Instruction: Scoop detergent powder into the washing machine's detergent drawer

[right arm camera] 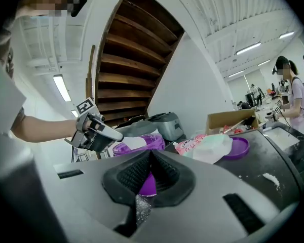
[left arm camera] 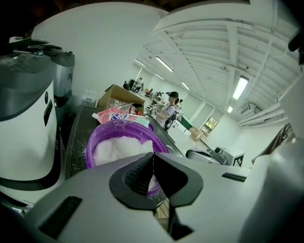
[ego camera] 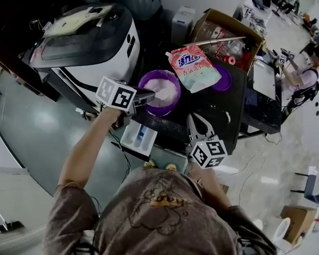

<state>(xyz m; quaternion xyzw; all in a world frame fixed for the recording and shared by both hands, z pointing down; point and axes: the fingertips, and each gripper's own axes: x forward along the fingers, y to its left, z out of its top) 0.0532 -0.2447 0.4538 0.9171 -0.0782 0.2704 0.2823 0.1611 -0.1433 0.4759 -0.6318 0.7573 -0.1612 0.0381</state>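
A purple bowl (ego camera: 173,108) heaped with white detergent powder stands on the dark table (ego camera: 218,110). My left gripper (ego camera: 153,93) reaches over the bowl's left rim, tilted down and shut on what looks like a white scoop (ego camera: 162,94) over the powder. From the right gripper view, the scoop (right arm camera: 134,143) sticks out of the left gripper (right arm camera: 120,135) above the bowl (right arm camera: 154,140). My right gripper (ego camera: 195,118) hovers over the table's near edge, pads together, nothing seen in them. The washing machine's drawer (ego camera: 128,134) stands pulled out below the bowl, white with a blue compartment.
The white washing machine (ego camera: 90,52) is left of the table. A pink detergent pouch (ego camera: 194,68) and a purple lid (ego camera: 225,81) lie behind the bowl. A cardboard box (ego camera: 228,31) is at the back. Spilled powder (right arm camera: 271,178) dots the table. A person (ego camera: 308,73) stands far right.
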